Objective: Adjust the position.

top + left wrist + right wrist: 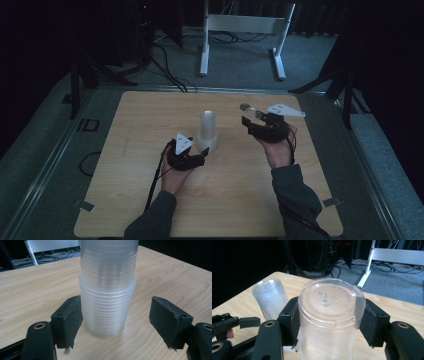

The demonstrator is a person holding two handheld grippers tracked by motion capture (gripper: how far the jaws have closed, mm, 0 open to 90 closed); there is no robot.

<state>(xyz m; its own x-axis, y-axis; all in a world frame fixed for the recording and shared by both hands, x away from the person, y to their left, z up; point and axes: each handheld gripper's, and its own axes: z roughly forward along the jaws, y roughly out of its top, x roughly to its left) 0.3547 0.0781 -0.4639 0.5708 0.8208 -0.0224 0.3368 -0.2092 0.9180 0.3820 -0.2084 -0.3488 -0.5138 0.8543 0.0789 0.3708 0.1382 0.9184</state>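
One stack of clear cups (207, 131) is stood mouth-down at table (125, 165) centre, framed by the left gripper (204, 154), jaws spread wide, at its 7 o'clock. One single cup (330, 315) is clamped by the right gripper (248, 121) at 3 o'clock.

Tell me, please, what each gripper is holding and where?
The right gripper clamps a single clear plastic cup, upside down, by its side walls. The left gripper is open around the cup stack, holding nothing.
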